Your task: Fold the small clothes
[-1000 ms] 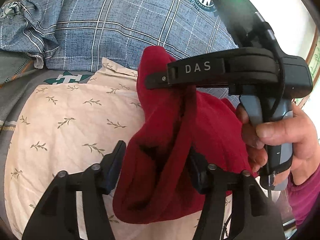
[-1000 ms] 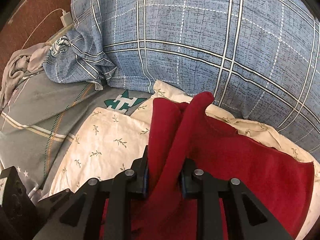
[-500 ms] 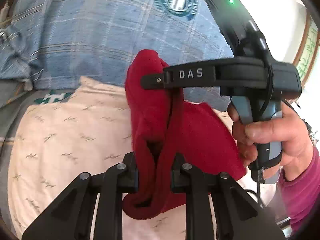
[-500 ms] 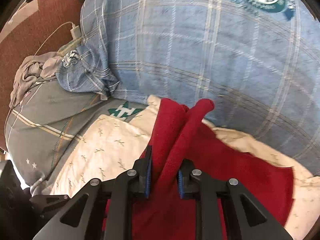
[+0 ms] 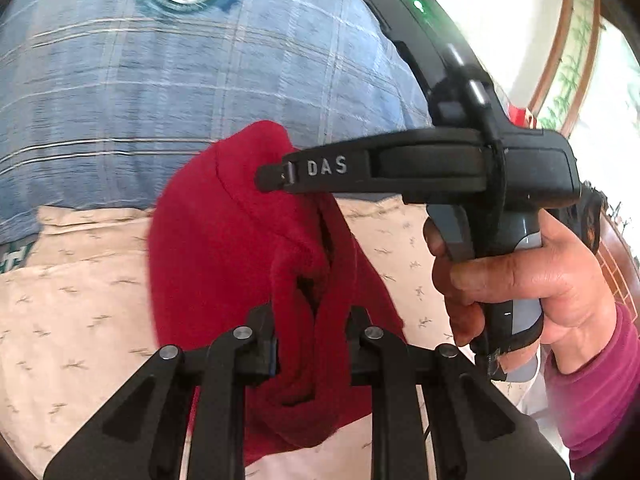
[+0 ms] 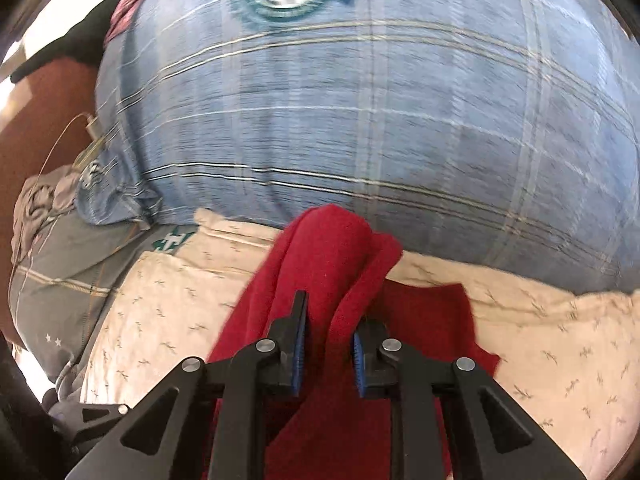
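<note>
A small red cloth (image 5: 224,248) hangs bunched above a cream leaf-print pillow (image 5: 80,300). My left gripper (image 5: 312,340) is shut on a fold of the red cloth. My right gripper (image 6: 328,344) is shut on another fold of the same red cloth (image 6: 328,256), which trails down and to the right over the pillow (image 6: 560,352). In the left wrist view the right gripper (image 5: 272,178) reaches in from the right, held by a hand, with its tip against the cloth's upper part.
A big blue plaid pillow (image 6: 380,120) rises just behind the cream pillow. A grey bedsheet (image 6: 56,272) and crumpled grey fabric (image 6: 36,204) lie at the left, with a charger cable (image 6: 92,124) nearby. A picture frame (image 5: 568,52) hangs on the wall at right.
My left gripper closed on the red cloth; it was open a second ago. Both grippers have lifted the cloth higher and tilted up toward the blue pillow.
</note>
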`<control>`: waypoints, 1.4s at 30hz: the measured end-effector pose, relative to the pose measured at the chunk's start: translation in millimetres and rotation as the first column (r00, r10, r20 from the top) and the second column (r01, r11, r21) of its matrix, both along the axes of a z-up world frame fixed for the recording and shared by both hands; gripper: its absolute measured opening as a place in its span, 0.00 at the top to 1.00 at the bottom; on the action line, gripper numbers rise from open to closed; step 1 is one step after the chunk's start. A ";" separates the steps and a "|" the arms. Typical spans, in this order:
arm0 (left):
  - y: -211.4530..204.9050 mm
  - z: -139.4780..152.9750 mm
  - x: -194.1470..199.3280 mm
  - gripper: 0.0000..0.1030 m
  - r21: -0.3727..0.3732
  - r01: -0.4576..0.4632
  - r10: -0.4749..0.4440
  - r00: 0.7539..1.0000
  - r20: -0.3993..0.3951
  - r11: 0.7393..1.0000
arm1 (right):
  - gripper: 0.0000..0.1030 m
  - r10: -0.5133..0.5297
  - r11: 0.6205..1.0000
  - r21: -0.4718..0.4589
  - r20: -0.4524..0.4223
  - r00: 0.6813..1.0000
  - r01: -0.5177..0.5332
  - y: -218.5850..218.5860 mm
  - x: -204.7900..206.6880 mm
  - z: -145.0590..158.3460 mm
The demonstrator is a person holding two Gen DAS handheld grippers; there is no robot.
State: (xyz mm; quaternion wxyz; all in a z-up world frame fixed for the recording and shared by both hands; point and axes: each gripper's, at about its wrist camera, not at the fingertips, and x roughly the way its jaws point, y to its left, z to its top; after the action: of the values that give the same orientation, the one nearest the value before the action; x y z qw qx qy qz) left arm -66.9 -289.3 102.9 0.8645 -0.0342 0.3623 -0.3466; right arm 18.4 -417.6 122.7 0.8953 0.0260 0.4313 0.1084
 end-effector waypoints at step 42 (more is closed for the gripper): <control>34.1 -34.8 -29.6 0.35 0.151 -0.027 0.028 1.000 -0.004 0.988 | 0.93 -0.103 0.982 0.154 -0.041 0.994 0.108 -39.6 -122.1 -59.2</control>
State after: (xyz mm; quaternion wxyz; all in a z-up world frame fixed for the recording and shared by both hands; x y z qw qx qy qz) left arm -96.5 -255.1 68.1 0.8683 0.0255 0.3896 -0.3061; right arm -103.7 -457.2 63.5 0.8879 0.1206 0.4340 0.0936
